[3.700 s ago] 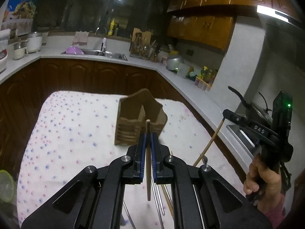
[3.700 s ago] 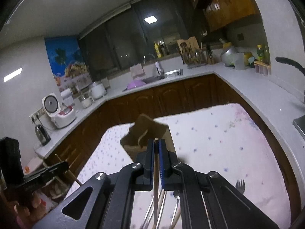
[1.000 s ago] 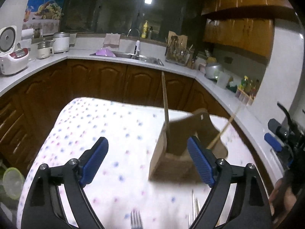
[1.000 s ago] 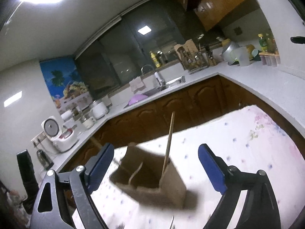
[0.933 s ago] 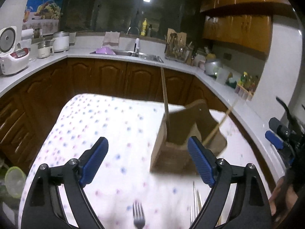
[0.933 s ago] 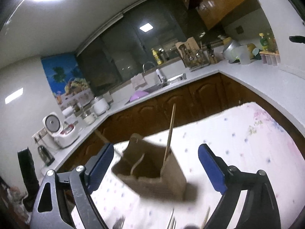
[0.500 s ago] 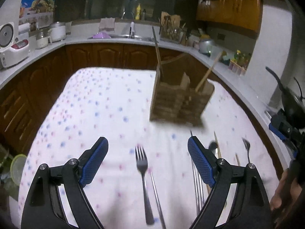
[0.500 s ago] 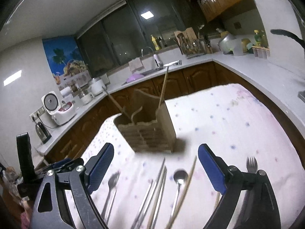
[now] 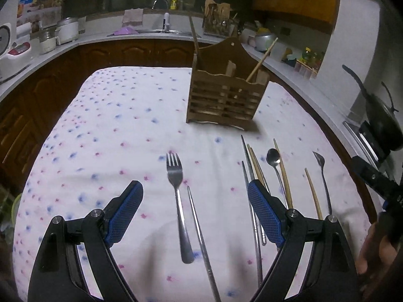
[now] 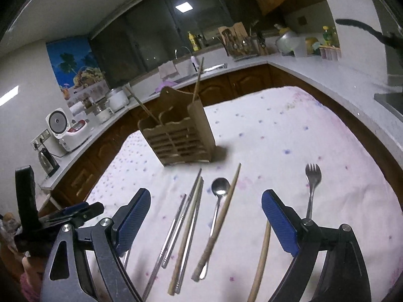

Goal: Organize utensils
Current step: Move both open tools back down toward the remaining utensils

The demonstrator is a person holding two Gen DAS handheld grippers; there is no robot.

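Both grippers, left [image 9: 194, 210] and right [image 10: 206, 217], are held agape and empty; a pick is judged due, the fork [image 9: 177, 193] lying at 12 o'clock of the left, the holder [image 9: 224, 93] beyond.

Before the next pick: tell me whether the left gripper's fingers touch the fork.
Apart. The left wrist view shows the fork lying on the cloth between the open fingers, cloth visible either side.

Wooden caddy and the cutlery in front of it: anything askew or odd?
Nothing damaged. The wooden caddy stands upright with two chopsticks leaning in separate slots. A wooden chopstick lies across the spoon handle.
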